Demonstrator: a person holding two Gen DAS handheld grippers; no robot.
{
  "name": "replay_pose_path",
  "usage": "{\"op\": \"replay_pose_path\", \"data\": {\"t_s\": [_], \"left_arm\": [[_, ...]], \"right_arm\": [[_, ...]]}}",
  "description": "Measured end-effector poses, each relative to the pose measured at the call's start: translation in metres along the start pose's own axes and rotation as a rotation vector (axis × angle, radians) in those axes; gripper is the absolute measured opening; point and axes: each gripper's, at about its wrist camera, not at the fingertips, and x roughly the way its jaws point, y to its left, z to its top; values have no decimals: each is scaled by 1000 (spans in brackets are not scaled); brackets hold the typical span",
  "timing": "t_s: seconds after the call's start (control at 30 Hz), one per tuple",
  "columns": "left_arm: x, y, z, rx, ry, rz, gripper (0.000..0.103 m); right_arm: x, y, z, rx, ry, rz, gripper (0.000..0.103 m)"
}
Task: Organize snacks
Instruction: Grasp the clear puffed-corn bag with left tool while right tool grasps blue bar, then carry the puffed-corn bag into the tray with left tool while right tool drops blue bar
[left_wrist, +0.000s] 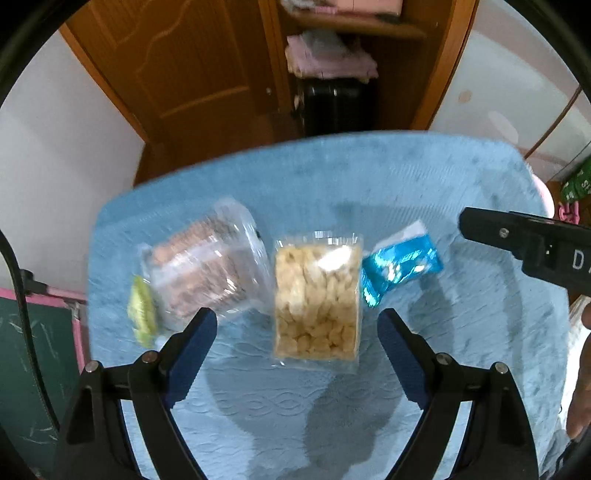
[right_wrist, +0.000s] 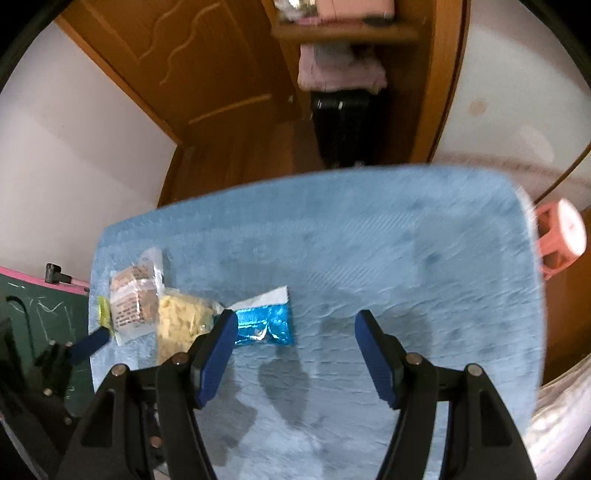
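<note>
Left gripper (left_wrist: 297, 321): jaws wide, nothing between the pads, hanging over the clear packet of pale puffed snack (left_wrist: 317, 299). Right gripper (right_wrist: 295, 325): jaws parted, empty; the blue foil packet (right_wrist: 264, 321) lies at its 9 o'clock, just beside the left pad.

Progress: apparently nothing sorted yet. All snacks lie loose in a row on the blue cloth-covered table (left_wrist: 424, 184), touching or nearly so; no bin or tray visible.

Items, left wrist view: clear tub of brown biscuits (left_wrist: 207, 266) at 9 o'clock of the puffed packet, tipped on its side; small yellow-green packet (left_wrist: 140, 314) at its far left; foil packet at 3 o'clock, crinkled, shiny.
</note>
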Motion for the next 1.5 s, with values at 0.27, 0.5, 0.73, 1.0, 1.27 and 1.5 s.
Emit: {"op": "replay_pose_path", "data": {"t_s": [0.27,0.5,0.73,1.0,1.27,1.5], "left_arm": [[39,5,-6,-21,39,-55,88],[58,2,-10,-33,58,-64,88],[70,-4,-16,-50,54,-54,88],[52,-23,-36,-11,18,-15,61],[-26,-27,-71,57,-42,-18,61],[-141,-9,-114,67,-159,-45,61]], "right_arm": [[50,1,-3,73,77,115,67],[60,25,-10,11,52,91,69],[57,32,-17,-53,59,102,44],[33,27,-40,-43,16,113,40],[-40,19,-72,-37,-79,140,40],[-135,38,-124,-109,-192,169,40]]}}
